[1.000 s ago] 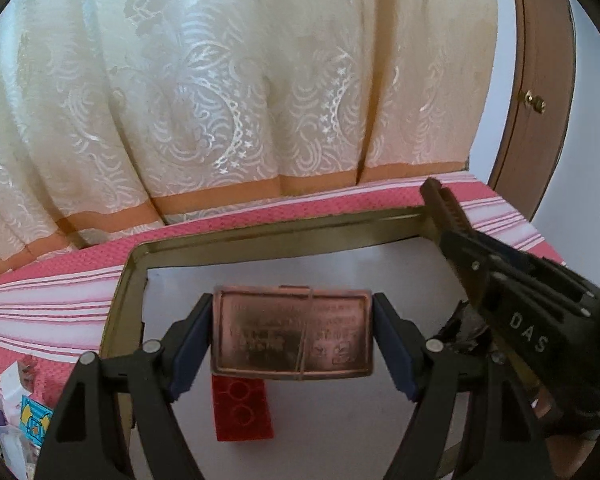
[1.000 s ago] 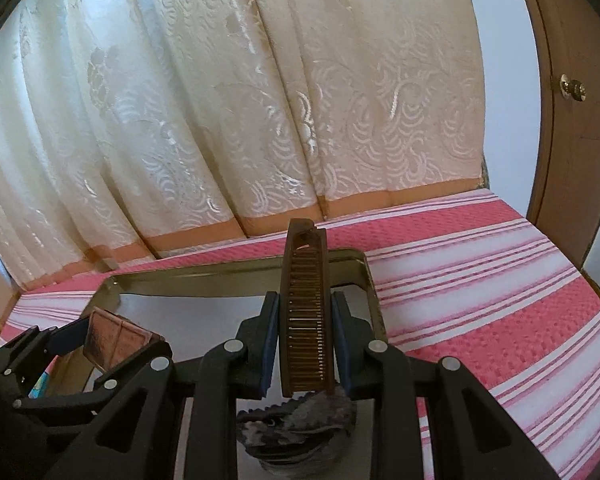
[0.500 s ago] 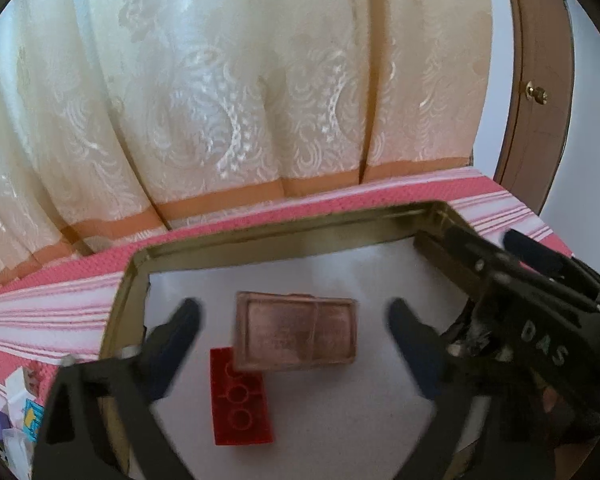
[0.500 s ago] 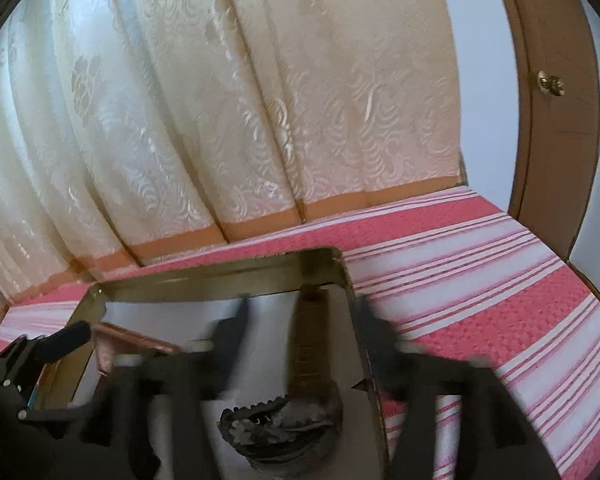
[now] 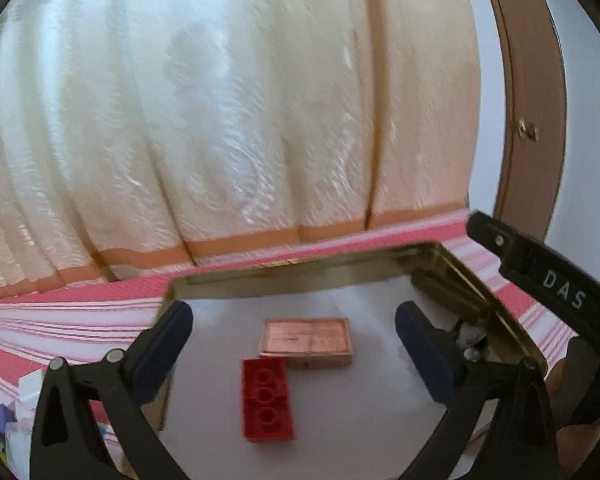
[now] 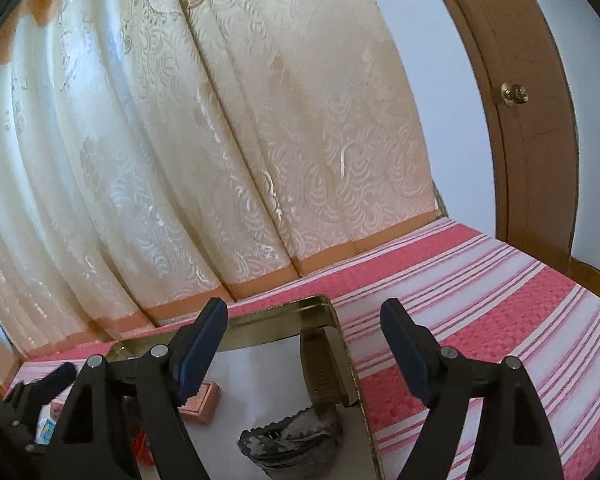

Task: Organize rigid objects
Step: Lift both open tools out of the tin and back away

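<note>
striped pink bedspread, gold tray: copper tin, red brick, comb; left tongs wide open, empty; right tongs, lettered "das", just opened, empty.

Red brick, copper tin, pink-striped cloth

You can read one marking only: the white capitals "DAS" on the black body of the right tool, which reaches in just right of your left tool's right finger. The copper-coloured box, ahead between your left tool's fingers, bears print on its lid, too blurred to read.
</note>
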The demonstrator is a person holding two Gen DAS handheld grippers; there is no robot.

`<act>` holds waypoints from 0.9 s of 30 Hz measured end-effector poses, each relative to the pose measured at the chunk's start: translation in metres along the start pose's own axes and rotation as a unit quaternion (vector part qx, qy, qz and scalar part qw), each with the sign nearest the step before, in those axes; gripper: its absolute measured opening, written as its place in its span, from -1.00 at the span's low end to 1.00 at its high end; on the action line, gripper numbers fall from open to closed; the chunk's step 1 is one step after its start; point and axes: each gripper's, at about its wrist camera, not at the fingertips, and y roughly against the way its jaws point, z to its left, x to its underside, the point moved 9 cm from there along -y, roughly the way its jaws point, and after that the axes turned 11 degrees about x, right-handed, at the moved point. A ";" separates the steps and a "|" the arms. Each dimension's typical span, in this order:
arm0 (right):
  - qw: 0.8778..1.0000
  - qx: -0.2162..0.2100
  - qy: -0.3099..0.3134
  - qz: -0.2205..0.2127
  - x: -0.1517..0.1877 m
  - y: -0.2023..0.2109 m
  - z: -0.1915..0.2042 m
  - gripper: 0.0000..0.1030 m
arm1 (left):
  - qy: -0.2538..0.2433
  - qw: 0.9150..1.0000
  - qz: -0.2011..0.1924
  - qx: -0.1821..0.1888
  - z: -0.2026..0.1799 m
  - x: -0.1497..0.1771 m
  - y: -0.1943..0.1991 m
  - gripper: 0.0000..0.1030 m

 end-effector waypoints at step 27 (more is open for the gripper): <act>0.993 0.041 0.018 -0.112 0.001 0.053 0.013 0.56 | 0.017 0.998 -0.020 -0.065 0.076 0.040 0.056 0.99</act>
